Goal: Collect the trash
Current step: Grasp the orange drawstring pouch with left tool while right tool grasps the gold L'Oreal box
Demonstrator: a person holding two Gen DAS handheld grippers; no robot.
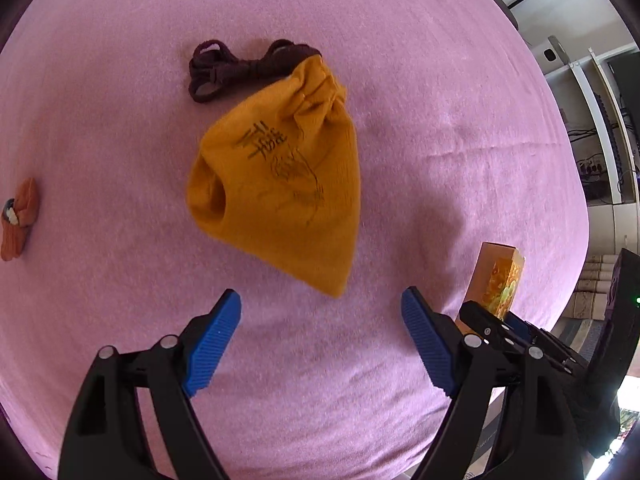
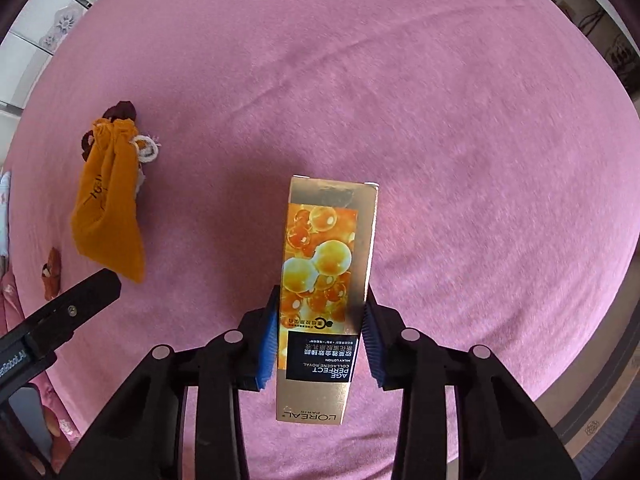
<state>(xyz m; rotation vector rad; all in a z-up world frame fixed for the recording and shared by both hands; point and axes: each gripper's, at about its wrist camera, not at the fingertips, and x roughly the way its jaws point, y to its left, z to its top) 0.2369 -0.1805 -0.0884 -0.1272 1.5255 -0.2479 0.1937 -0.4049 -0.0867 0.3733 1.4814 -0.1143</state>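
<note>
An orange drawstring pouch (image 1: 280,184) with a dark maroon cord (image 1: 232,66) lies on the pink cloth. My left gripper (image 1: 320,316) is open just short of the pouch's near corner, not touching it. My right gripper (image 2: 320,320) is shut on a gold L'Oréal lotion box (image 2: 326,272), held above the cloth. The box also shows in the left wrist view (image 1: 498,280) at the right, with the right gripper below it. The pouch shows at the left of the right wrist view (image 2: 108,208).
The pink cloth (image 1: 440,100) covers the whole surface. A small orange-brown item (image 1: 18,220) lies at the far left and also shows in the right wrist view (image 2: 52,272). A white ring-like scrap (image 2: 146,150) lies beside the pouch's neck. Shelves and chairs stand beyond the edge.
</note>
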